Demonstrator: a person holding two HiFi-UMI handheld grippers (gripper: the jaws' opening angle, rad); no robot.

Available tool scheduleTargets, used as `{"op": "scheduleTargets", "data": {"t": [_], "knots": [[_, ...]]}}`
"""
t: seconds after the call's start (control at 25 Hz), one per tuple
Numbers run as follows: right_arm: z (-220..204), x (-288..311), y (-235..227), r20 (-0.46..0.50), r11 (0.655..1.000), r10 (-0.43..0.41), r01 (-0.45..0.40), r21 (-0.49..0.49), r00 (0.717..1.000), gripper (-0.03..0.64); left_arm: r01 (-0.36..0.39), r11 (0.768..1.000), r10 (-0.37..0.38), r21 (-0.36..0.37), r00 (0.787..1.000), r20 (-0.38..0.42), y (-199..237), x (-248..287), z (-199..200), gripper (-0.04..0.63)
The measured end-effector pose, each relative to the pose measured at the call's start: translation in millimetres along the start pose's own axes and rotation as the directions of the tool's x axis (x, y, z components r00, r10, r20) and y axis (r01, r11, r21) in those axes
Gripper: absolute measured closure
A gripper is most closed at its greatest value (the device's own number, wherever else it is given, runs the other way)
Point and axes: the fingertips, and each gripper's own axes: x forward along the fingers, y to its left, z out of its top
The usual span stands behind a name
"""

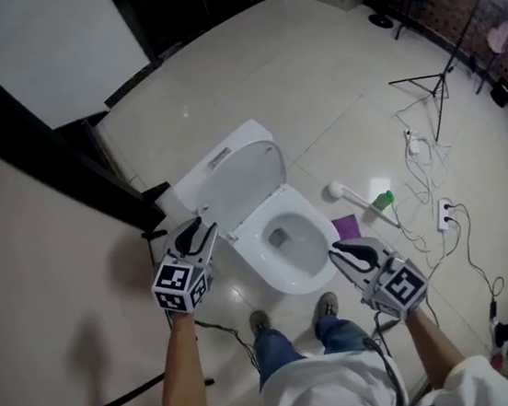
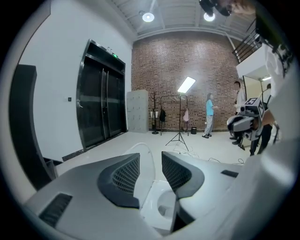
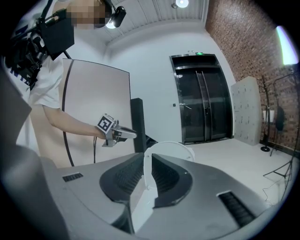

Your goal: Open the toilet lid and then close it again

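The white toilet (image 1: 292, 281) stands in the middle of the floor in the head view. Its lid (image 1: 237, 176) is up, leaning back against the tank, and the bowl (image 1: 288, 237) lies uncovered. My left gripper (image 1: 207, 226) hovers at the toilet's left side, beside the raised lid; its jaws stand apart with nothing between them (image 2: 151, 158). My right gripper (image 1: 336, 250) sits by the bowl's right rim with its jaws nearly together (image 3: 147, 160); only a narrow slit shows the white toilet behind. In the right gripper view the upright lid (image 3: 176, 151) rises beyond the jaws.
A black panel (image 1: 42, 146) leans against the wall at left. Right of the toilet lie a white brush (image 1: 351, 196), a green bottle (image 1: 383, 199), a purple pad (image 1: 344, 226) and cables with a power strip (image 1: 443, 214). A tripod (image 1: 434, 90) stands farther back. My shoes (image 1: 260, 320) are at the bowl's front.
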Motion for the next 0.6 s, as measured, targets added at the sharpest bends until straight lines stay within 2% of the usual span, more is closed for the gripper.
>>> {"op": "scheduleTargets", "data": {"t": [0.16,0.32,0.48,0.6], "knots": [[-9.5,23.1,16.2,-0.044,0.994,-0.091,0.094,0.054,0.995,0.560,0.057,0.998,-0.056,0.037,0.998,-0.020,47.1,24.6,-11.8,0.456],[-8.7,51.1,35.2,-0.025,0.978,-0.166,0.168,0.126,0.986,0.560,0.124,0.989,-0.121,0.087,0.992,-0.037,77.2,42.6,-20.7,0.456],[-5.0,70.7,46.2,-0.026,0.975,-0.180,0.182,0.125,0.983,0.560,0.170,0.978,-0.158,0.123,0.982,-0.102,93.2,67.9,-37.4,0.456],[0.0,76.9,47.6,0.008,0.978,-0.182,0.180,0.109,0.983,0.560,0.197,0.972,-0.177,0.132,0.973,-0.148,96.6,91.2,-51.4,0.455]]}}
